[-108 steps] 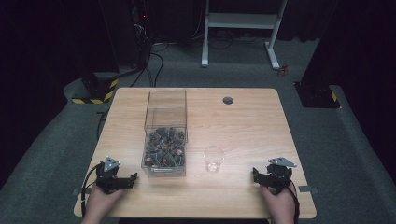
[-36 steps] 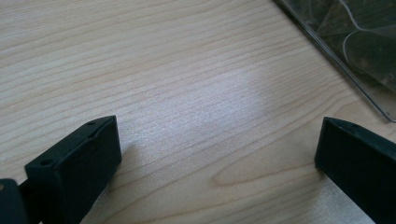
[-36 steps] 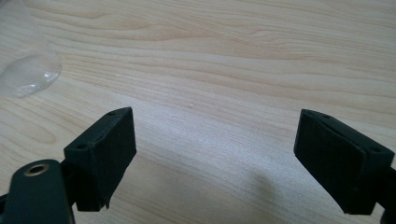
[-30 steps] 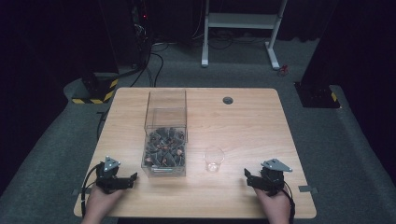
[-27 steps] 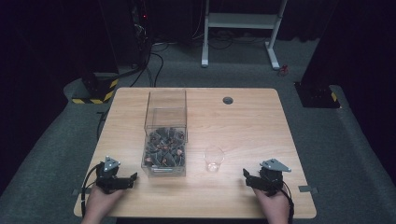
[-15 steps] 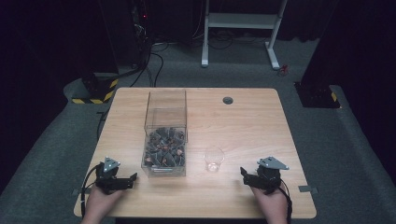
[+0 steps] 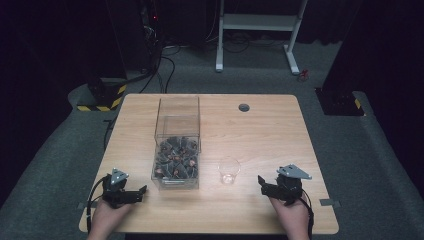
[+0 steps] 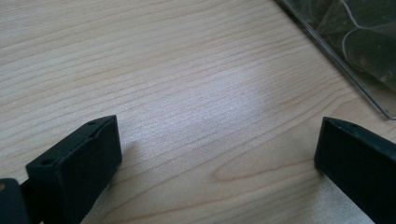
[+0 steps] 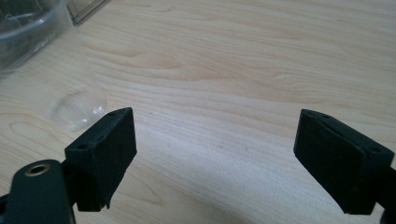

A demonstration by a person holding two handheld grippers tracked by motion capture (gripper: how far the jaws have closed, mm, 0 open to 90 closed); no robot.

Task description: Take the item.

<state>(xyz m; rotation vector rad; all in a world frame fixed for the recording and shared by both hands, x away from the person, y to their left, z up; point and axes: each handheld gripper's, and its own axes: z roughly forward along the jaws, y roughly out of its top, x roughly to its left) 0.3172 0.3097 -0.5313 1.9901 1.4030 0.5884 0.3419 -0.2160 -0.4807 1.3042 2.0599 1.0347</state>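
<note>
Clear box (image 7: 176, 150) of dark pieces, mid-table. Cup (image 7: 229, 171): just right of box. Left gripper (image 7: 138, 193): near box's front-left corner, jaws spread, empty. Right gripper (image 7: 262, 183): right of cup, jaws spread, empty.

1. The left gripper (image 7: 142, 190) rests near the table's (image 7: 270, 130) front left corner, jaws spread wide.
2. The right gripper (image 7: 260, 180) sits near the front right corner, jaws equally wide apart.
</note>
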